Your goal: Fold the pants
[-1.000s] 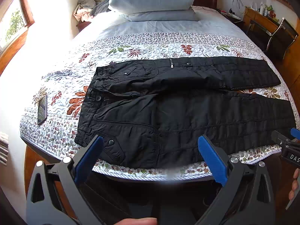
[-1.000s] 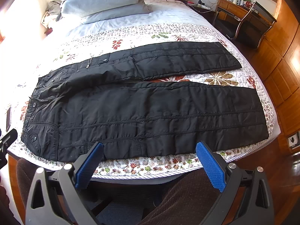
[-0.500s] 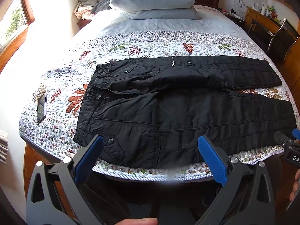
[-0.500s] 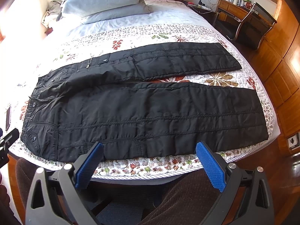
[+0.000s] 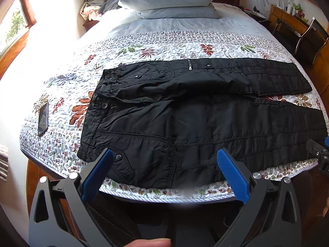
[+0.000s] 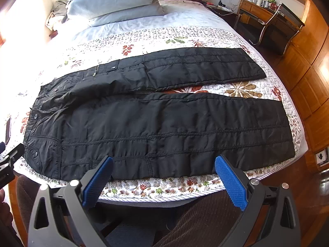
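Note:
Black padded pants (image 5: 185,119) lie flat across the floral quilt, waistband to the left, both legs stretched to the right with a gap between them. They also show in the right wrist view (image 6: 164,123). My left gripper (image 5: 164,160) is open and empty, hovering over the near edge of the pants by the hip pocket. My right gripper (image 6: 163,164) is open and empty, over the near edge of the near leg around the knee. Each gripper shows at the edge of the other's view.
The bed (image 5: 164,193) has a near edge just below the pants. A dark phone (image 5: 43,119) lies on the quilt at the left. Stacked pillows (image 5: 166,0) sit at the head. A desk and chair (image 6: 275,22) stand at the right.
Both grippers have moved slightly forward toward the pants' near edge. The pants have not moved and both grippers stay open.

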A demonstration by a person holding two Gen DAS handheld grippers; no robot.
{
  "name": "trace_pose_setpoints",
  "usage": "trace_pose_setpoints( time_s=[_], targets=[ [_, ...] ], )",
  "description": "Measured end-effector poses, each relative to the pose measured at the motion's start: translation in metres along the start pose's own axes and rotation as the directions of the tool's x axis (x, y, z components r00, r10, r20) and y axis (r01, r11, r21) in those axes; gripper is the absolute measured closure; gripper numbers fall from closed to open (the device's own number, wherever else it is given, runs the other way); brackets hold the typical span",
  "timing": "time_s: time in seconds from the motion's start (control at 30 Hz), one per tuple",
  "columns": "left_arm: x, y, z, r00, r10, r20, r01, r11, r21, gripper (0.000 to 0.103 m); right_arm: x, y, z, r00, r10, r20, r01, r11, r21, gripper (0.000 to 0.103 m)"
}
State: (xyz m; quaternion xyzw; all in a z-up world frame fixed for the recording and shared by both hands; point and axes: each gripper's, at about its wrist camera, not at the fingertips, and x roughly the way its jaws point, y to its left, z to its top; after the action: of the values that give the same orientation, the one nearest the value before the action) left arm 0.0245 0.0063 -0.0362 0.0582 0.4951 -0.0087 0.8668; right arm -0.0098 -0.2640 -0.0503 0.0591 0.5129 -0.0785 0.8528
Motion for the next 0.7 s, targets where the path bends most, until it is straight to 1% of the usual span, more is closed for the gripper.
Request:
trace_pose_setpoints(
  time_s=[0.1,0.17,0.2,0.23,0.3,0.4,0.47,0.5,0.57,0.6,0.67,0.7],
  targets=[
    [0.006,0.001,0.010,1.000,0.004,0.013,-0.004,1.000,0.010,0.002,0.000,-0.001,0.014,0.999,0.037,0.034,-0.036,0.999,-0.038,0.003],
    [0.007,0.005,0.020,0.999,0.024,0.039,-0.024,1.000,0.003,0.002,-0.002,-0.001,0.028,0.997,0.033,0.073,-0.027,0.997,-0.078,0.003],
    [0.006,0.008,0.026,0.998,0.038,0.057,-0.038,0.999,0.000,0.002,-0.002,-0.001,0.037,0.996,0.017,0.091,-0.008,0.995,-0.097,0.003],
    [0.005,0.009,0.032,0.996,0.048,0.072,-0.048,0.999,-0.002,0.002,-0.002,-0.003,0.049,0.993,0.005,0.117,0.008,0.994,-0.112,0.003],
    [0.004,0.014,0.048,0.992,0.065,0.104,-0.065,0.998,-0.007,0.002,0.000,-0.008,0.071,0.990,0.005,0.143,0.012,0.993,-0.118,0.003],
    [0.006,0.020,0.074,0.986,0.077,0.149,-0.076,0.997,-0.015,0.002,0.006,-0.022,0.109,0.983,0.001,0.182,0.016,0.995,-0.097,0.003],
    [0.012,0.026,0.092,0.984,0.061,0.170,-0.058,0.998,-0.024,0.002,0.013,-0.032,0.133,0.979,-0.006,0.205,0.025,0.995,-0.092,0.003],
    [0.019,0.030,0.103,0.984,0.043,0.173,-0.039,0.999,-0.027,0.002,0.024,-0.039,0.149,0.981,-0.006,0.193,0.023,0.996,-0.085,0.003],
    [0.039,0.039,0.126,0.989,-0.004,0.150,0.009,0.999,-0.037,0.002,0.046,-0.058,0.177,0.986,0.024,0.167,-0.016,0.999,-0.051,0.003],
    [0.054,0.046,0.140,0.991,-0.040,0.127,0.047,0.998,-0.051,0.002,0.063,-0.072,0.195,0.989,0.025,0.146,-0.023,1.000,-0.016,0.003],
    [0.091,0.066,0.167,0.995,-0.085,0.056,0.089,0.993,-0.077,0.002,0.094,-0.095,0.220,0.995,0.001,0.103,-0.003,1.000,0.018,0.003],
    [0.112,0.079,0.179,0.997,-0.077,0.023,0.079,0.992,-0.102,0.002,0.116,-0.109,0.234,0.996,-0.033,0.081,0.030,0.999,0.030,0.003]
  ],
)
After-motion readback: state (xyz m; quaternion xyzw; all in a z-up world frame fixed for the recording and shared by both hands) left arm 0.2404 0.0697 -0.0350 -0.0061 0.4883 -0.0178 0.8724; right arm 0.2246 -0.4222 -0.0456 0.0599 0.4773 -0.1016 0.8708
